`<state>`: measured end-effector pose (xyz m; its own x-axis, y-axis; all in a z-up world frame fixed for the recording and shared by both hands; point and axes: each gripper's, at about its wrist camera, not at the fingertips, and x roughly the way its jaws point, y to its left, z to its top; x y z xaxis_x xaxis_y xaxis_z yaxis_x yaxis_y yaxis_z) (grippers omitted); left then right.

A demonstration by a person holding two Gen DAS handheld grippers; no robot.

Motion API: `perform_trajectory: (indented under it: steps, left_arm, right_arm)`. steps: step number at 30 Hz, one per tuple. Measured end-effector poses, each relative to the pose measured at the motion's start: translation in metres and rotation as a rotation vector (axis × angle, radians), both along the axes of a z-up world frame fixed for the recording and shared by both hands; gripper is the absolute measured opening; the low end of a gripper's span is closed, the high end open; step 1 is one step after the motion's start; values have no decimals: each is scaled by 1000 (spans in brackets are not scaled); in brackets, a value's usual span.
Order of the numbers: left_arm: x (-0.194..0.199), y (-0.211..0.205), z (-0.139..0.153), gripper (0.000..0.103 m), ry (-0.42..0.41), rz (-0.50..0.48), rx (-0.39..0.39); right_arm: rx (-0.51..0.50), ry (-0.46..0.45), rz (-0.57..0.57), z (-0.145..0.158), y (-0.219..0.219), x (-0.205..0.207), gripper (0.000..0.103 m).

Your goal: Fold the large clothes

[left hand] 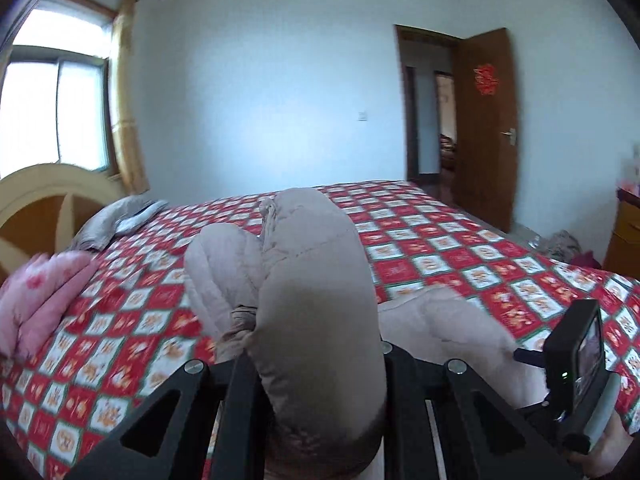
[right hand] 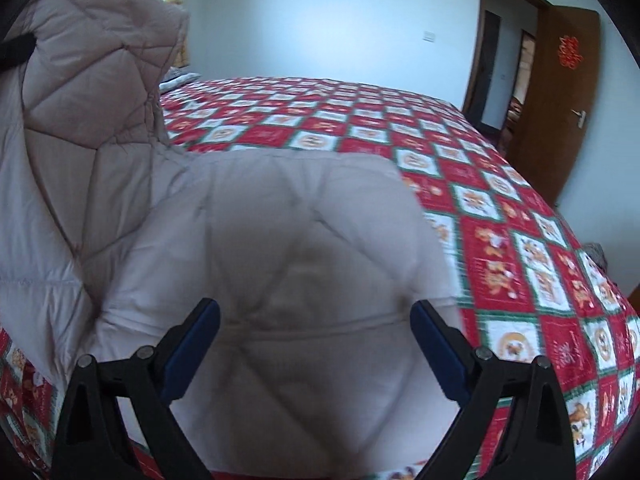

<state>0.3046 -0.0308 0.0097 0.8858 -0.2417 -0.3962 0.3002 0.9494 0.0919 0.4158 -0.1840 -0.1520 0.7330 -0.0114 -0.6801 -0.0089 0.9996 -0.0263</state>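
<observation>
A large beige quilted down coat (right hand: 280,248) lies on the bed. My left gripper (left hand: 316,364) is shut on a bunched part of the coat (left hand: 312,280) and holds it raised above the bedspread; the fingertips are hidden by the fabric. In the right wrist view that raised part (right hand: 88,80) stands up at the left. My right gripper (right hand: 316,344) is open, its blue-padded fingers (right hand: 196,344) on either side of the flat part of the coat, just above it. The right gripper's body shows in the left wrist view (left hand: 576,364) at the lower right.
The bed has a red, white and green checked bedspread (left hand: 460,256). A pink folded quilt (left hand: 44,300) and a grey pillow (left hand: 116,220) lie by the wooden headboard (left hand: 36,200). An open brown door (left hand: 488,120) is at the far right, a cabinet (left hand: 624,232) beside it.
</observation>
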Motion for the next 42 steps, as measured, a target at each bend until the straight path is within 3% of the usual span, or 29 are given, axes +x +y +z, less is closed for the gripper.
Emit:
perform_trajectory:
  steps: [4, 13, 18, 25, 27, 28, 32, 37, 41, 42]
  left_arm:
    - [4, -52, -5, 14, 3, -86, 53]
    - [12, -157, -52, 13, 72, -230, 175]
    - [16, -201, -82, 13, 86, -261, 252]
    - [17, -230, -126, 16, 51, -263, 358]
    - [17, -232, -130, 20, 35, -254, 366]
    - [17, -234, -132, 28, 37, -260, 366]
    - [13, -243, -131, 67, 39, -291, 345]
    - [-10, -241, -102, 72, -22, -295, 305]
    - [-24, -206, -55, 97, -117, -242, 234]
    - [-24, -195, -45, 98, -141, -218, 219]
  right_arm:
    - [37, 6, -73, -2, -40, -6, 98]
    - [116, 42, -176, -16, -107, -17, 98]
    - [142, 38, -245, -20, -135, -26, 98]
    - [141, 56, -309, -32, -164, -28, 98]
    - [146, 63, -324, -38, -170, -27, 98]
    - [148, 66, -330, -40, -172, -27, 98]
    - [150, 84, -343, -50, -177, -26, 98]
    - [146, 82, -346, -53, -178, -27, 98]
    - [136, 86, -346, -54, -177, -25, 99]
    - [131, 89, -345, -55, -177, -24, 99]
